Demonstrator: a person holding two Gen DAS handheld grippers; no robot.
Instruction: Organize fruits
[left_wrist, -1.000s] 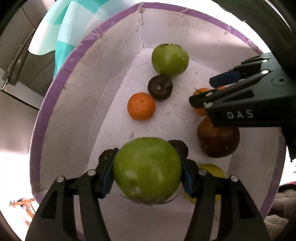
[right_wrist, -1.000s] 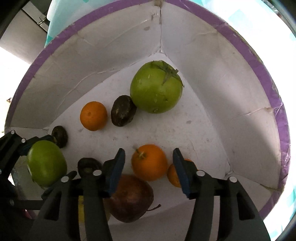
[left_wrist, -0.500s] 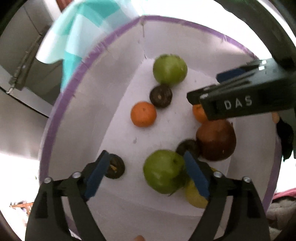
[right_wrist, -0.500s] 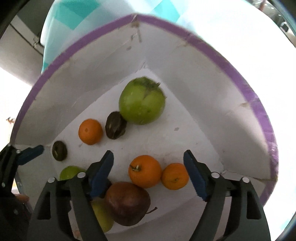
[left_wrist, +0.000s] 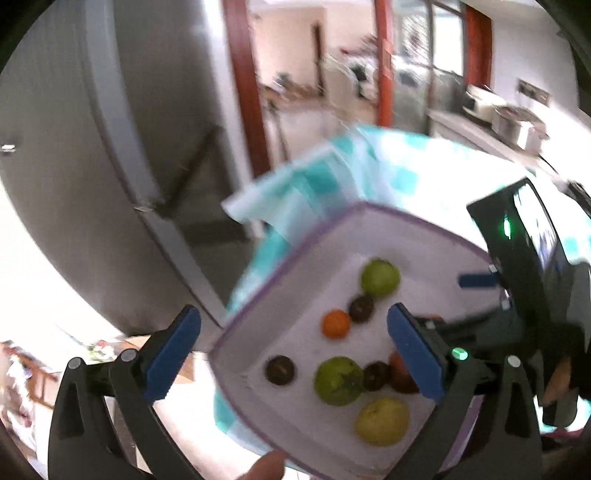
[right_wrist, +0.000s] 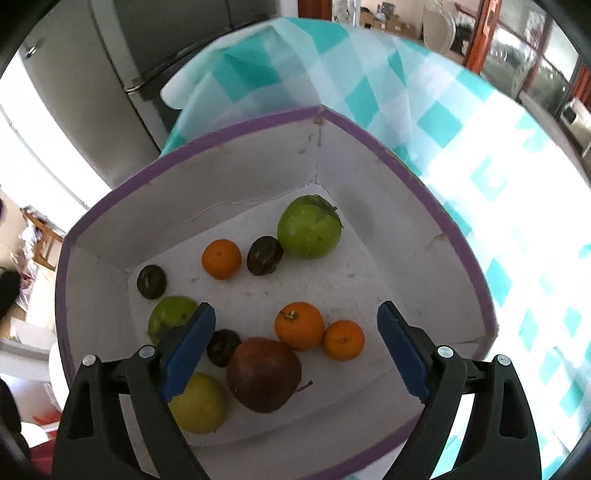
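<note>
A white box with a purple rim (right_wrist: 436, 192) (left_wrist: 295, 266) holds several fruits. In the right wrist view I see a big green fruit (right_wrist: 309, 227), a smaller green fruit (right_wrist: 168, 314), oranges (right_wrist: 221, 258) (right_wrist: 299, 325) (right_wrist: 343, 339), a dark red fruit (right_wrist: 264, 373), a yellow fruit (right_wrist: 197, 404) and small dark fruits (right_wrist: 264, 255). My right gripper (right_wrist: 295, 343) is open and empty above the box's near side. My left gripper (left_wrist: 291, 352) is open and empty, raised above the box; the released green fruit (left_wrist: 338, 380) lies below it.
The box stands on a table with a teal and white checked cloth (right_wrist: 461, 122). A grey fridge (right_wrist: 122, 55) stands behind the table. The right gripper's body (left_wrist: 517, 295) shows at the right of the left wrist view.
My left gripper opened and let the green fruit drop into the box, then rose and pulled back. My right gripper opened wider and lifted away from the fruits.
</note>
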